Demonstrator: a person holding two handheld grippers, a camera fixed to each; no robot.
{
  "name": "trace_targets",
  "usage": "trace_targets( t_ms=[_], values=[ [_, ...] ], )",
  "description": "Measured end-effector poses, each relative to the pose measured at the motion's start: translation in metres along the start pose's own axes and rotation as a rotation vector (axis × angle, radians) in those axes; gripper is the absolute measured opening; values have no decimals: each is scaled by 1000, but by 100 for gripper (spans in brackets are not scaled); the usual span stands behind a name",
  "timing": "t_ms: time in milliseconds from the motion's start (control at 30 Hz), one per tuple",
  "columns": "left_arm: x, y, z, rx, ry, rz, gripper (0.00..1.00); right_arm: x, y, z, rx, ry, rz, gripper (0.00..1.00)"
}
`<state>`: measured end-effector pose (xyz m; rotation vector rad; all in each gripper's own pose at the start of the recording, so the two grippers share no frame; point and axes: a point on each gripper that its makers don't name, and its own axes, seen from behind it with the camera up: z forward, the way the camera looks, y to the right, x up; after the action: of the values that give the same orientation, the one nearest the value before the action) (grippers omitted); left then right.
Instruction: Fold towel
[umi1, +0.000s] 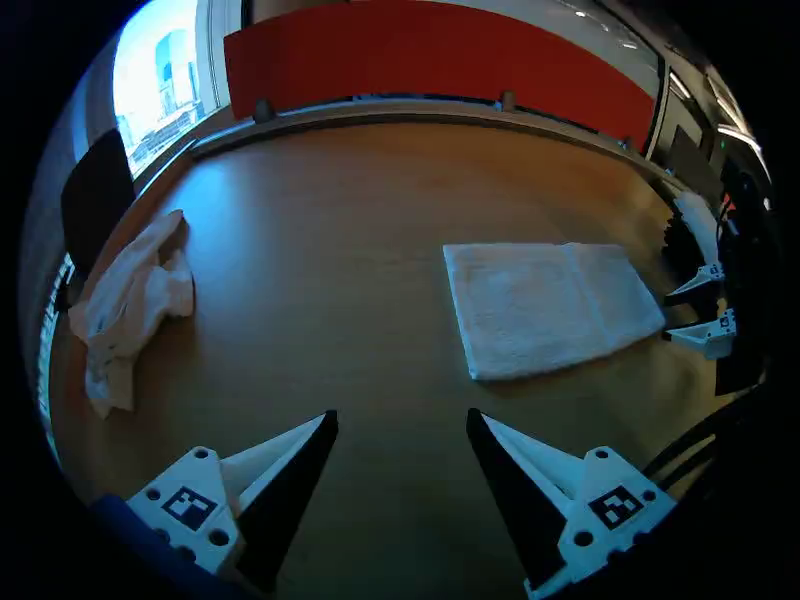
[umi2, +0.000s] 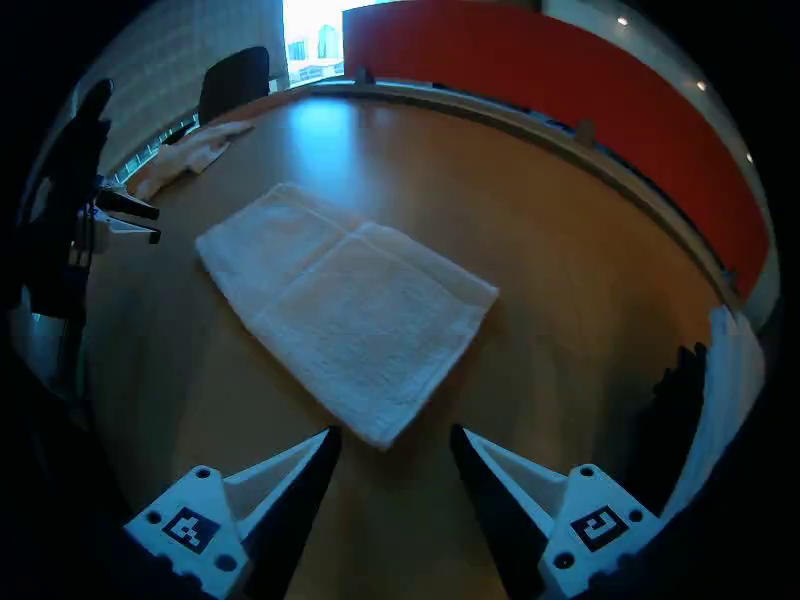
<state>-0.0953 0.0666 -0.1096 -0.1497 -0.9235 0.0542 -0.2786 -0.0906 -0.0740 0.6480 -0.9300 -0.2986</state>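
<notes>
Wooden table (umi1: 330, 260); bears a folded white towel (umi1: 550, 305), lying flat; also a crumpled white cloth (umi1: 135, 305) near its edge.

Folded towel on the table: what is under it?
The folded towel lies flat on the wooden table. Nothing pokes out from beneath its edges; whatever the cloth covers cannot be seen.

One white terry-cloth towel (umi1: 550, 305), folded to a flat rectangle, lying on brown wooden table (umi1: 330, 250). Edges roughly squared. A fold line crosses it, with an upper layer over part of the surface. Left gripper view: right of centre, mid-table. Right gripper view: towel (umi2: 345, 305) sits diagonally, one corner nearest.
</notes>
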Motion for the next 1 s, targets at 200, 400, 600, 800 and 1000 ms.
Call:
trace_targets(
  t_ms=[200,400,600,800,1000],
  values=[
    [-1,-2,-1,2,-1,0,95,-1,-4,4,24,-8,7,66],
    [-1,-3,-2,2,1,-5,96,-2,-9,6,54,-14,10,55],
    [-1,-2,-2,0,-1,-10,96,-4,-11,6,63,-20,-4,36],
    [-1,-3,-2,1,-3,-7,95,-4,-14,6,76,-23,-3,14],
    [-3,-5,-3,5,-5,-10,96,0,-17,5,86,-13,3,5]
  ],
)
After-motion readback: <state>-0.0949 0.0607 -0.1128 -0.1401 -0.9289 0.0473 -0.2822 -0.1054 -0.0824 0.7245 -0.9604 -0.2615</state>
